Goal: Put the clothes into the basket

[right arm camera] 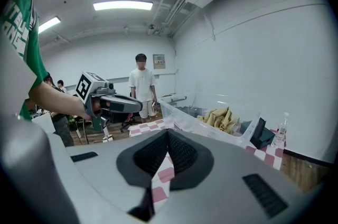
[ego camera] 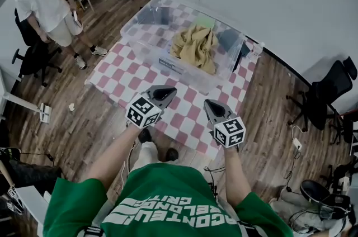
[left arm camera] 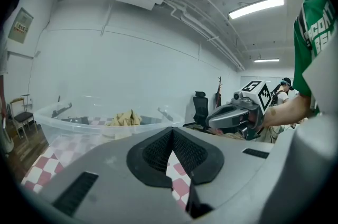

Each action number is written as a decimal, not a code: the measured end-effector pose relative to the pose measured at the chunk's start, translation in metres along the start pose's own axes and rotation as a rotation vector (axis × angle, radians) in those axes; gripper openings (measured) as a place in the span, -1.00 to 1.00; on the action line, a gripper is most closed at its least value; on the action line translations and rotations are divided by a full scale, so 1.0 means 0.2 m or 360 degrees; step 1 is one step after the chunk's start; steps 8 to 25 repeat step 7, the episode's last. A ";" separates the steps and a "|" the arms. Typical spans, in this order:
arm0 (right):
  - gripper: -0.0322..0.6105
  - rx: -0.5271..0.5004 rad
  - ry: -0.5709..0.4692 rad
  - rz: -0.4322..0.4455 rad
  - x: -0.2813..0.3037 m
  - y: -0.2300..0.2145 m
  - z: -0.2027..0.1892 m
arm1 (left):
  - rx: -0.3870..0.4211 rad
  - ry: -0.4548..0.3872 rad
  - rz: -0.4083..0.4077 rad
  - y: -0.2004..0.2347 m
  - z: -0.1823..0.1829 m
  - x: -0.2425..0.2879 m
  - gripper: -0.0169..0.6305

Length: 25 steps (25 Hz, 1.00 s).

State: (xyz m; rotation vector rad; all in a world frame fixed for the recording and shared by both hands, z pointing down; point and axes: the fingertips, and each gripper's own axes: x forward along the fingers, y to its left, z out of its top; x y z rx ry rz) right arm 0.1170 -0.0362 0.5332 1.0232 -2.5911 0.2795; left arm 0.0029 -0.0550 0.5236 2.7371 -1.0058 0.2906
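Left tool (ego camera: 166, 91) and right tool (ego camera: 211, 105) are both hovering, jaws together and empty, over the near counter (ego camera: 120, 84) edge. Tan clothes (ego camera: 196, 46) are lying inside the clear basket (ego camera: 141, 18) farther off. Reaching in carelessly risks knocking its near wall.
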 end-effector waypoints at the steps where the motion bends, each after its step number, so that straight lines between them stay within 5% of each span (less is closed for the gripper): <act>1: -0.88 -0.0003 0.0000 0.0003 0.00 0.00 0.00 | 0.0001 0.0000 0.0004 0.00 0.00 0.00 -0.94; 25: -0.88 -0.0011 -0.0001 0.0004 -0.01 0.01 -0.01 | 0.0001 -0.0003 0.0016 -0.01 -0.02 0.00 -0.94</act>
